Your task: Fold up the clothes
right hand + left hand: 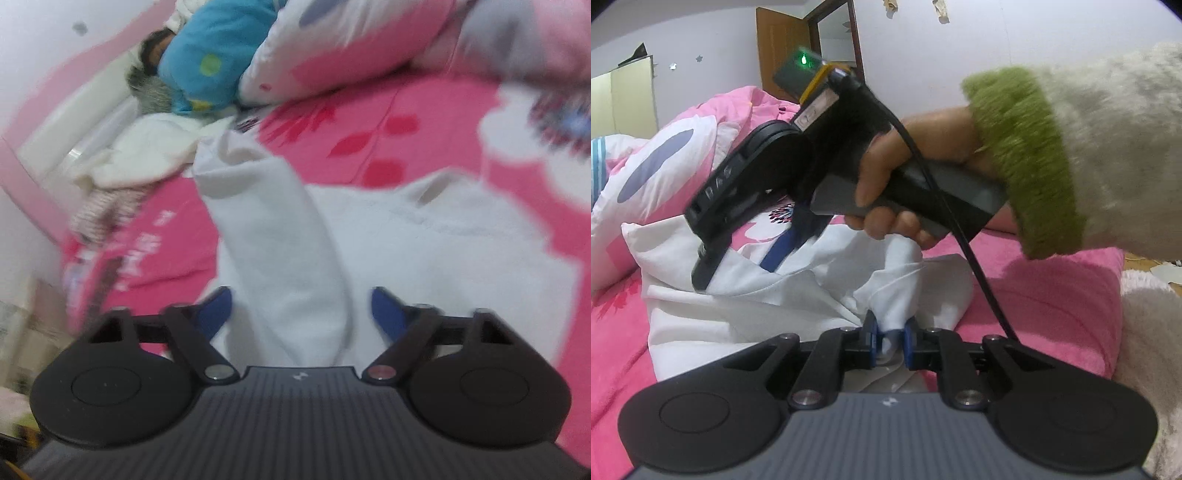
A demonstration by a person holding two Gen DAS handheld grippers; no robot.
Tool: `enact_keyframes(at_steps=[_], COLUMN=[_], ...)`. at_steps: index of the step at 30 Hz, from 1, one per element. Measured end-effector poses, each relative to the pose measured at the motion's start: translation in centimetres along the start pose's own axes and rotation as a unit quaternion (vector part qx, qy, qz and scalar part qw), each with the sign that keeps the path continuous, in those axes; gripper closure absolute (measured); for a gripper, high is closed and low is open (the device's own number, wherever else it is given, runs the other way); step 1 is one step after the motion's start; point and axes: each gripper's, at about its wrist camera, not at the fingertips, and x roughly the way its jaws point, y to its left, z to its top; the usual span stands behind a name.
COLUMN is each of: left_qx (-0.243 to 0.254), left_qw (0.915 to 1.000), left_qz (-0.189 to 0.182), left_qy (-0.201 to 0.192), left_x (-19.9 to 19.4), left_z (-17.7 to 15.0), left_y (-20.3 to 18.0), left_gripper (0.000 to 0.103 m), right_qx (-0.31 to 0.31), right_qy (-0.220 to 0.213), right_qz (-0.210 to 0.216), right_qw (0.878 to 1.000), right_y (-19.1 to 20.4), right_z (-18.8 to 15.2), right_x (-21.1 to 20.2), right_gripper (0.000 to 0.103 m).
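White garment [746, 306] is spread on a pink floral bedsheet [1052, 295], bunched and creased in the left wrist view. No containers are seen; the bed alone bears the clothes.

A gathered fold of the garment is pinched between the blue pads [872, 341] of the left gripper [891, 341]; jaws are nearly closed, cloth clamped tight and pulled up into a peak toward the camera.

In the right wrist view, a sleeve [273, 240] of the garment is laid as a long strip. Its long axis runs from between the fingers of the right gripper [301, 314] up and slightly left, away from the camera, with the cuffed end pointed toward the far edge of the bed. The body of the garment is spread to the right of the sleeve.

Right gripper jaws are held apart on either side of the sleeve; blue fingertips [218, 306] are seen clear of the cloth, nothing gripped. This view is motion-blurred.

In the left wrist view the right gripper is seen from the side, held by a hand [905, 177] in a cream sleeve with a fuzzy green cuff [1027, 158], fingers angled down onto the garment.

A pink-and-white quilt [665, 158] is heaped behind the garment. A blue plush item [214, 48] and a cream fleece piece [147, 151] are lying at the far side of the bed.
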Motion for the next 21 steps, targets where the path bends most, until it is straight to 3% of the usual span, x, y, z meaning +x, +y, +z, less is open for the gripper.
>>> enact_keyframes(at_steps=[1,5,7,12,14,17,19,21], left_qx=[0.002,0.000,0.001,0.019,0.025,0.028,0.030,0.031], left_qw=[1.0000,0.9999,0.9998,0.9994,0.9993,0.9991,0.9989,0.9988], left_qz=[-0.001,-0.009,-0.018,-0.027,-0.027,-0.032,-0.036,-0.037], left_qy=[-0.002,-0.007,-0.007,-0.002,-0.001,0.003,0.001,-0.002], left_x=[-0.1,-0.7,-0.9,-0.7,-0.9,-0.3,0.0,-0.7], left_z=[-0.1,0.1,0.1,-0.2,-0.3,0.1,0.1,0.0], left_y=[0.0,0.4,0.6,0.6,0.2,0.5,0.8,0.4], left_gripper=[0.089,0.089,0.089,0.089,0.088,0.078,0.062,0.051], right_qx=[0.009,0.024,0.030,0.082,0.097,0.109,0.113,0.116], right_qy=[-0.007,-0.098,-0.135,-0.118,-0.123,-0.146,-0.159,-0.170], right_qz=[0.006,-0.012,-0.041,-0.155,-0.173,-0.182,-0.182,-0.155], right_qw=[1.000,0.995,0.990,0.977,0.972,0.966,0.964,0.966], right_y=[0.0,1.3,1.5,-2.0,-2.9,-2.9,-2.6,-2.1], right_z=[-0.2,-1.1,-1.9,-4.5,-5.2,-5.7,-5.9,-6.2], right_x=[-0.5,-5.5,-7.8,-8.0,-7.8,-8.4,-9.2,-10.2], right_gripper=[0.101,0.100,0.100,0.100,0.100,0.100,0.097,0.096])
